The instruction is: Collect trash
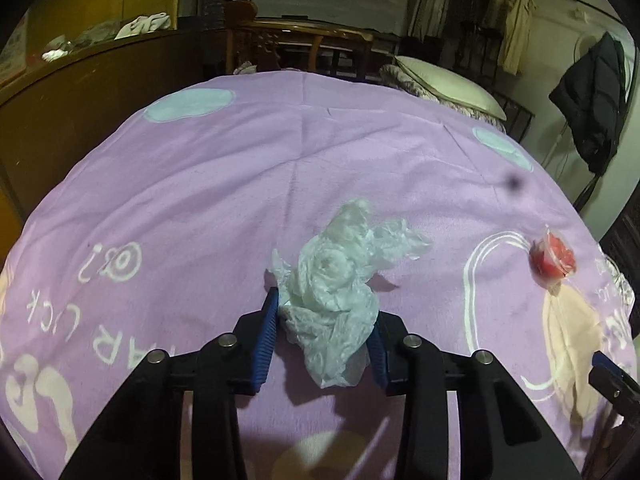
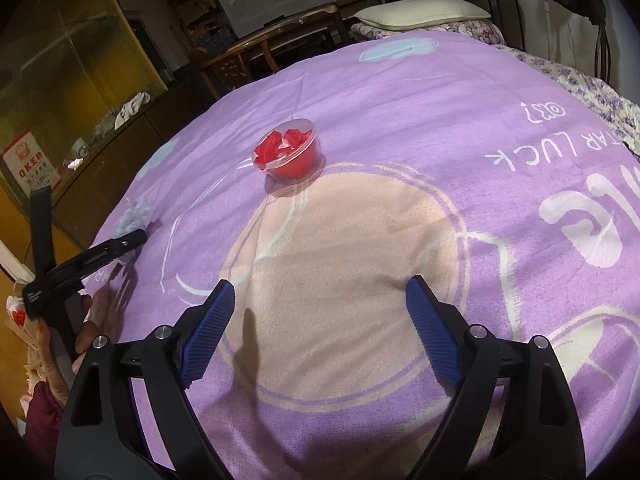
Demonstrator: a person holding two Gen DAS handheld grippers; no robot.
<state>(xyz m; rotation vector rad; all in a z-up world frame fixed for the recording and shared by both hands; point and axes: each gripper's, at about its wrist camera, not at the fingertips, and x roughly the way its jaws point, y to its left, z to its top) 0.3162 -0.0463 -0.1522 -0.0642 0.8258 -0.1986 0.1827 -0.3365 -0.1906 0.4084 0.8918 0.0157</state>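
A crumpled white plastic bag (image 1: 340,280) lies on the purple blanket (image 1: 240,180). My left gripper (image 1: 324,312) has its blue pads against both sides of the bag, shut on it. A small clear cup holding red wrapper trash (image 1: 554,258) sits to the right; it also shows in the right wrist view (image 2: 288,152), ahead and a little left of my right gripper (image 2: 320,292), which is open and empty above the blanket (image 2: 400,100). The left gripper (image 2: 120,244) with the bag (image 2: 132,216) shows at the left edge of that view.
A wooden cabinet (image 1: 80,92) runs along the left of the bed. A pillow (image 1: 448,84) lies at the bed's far end, with a wooden chair (image 1: 280,48) behind. A dark jacket (image 1: 596,96) hangs at the right.
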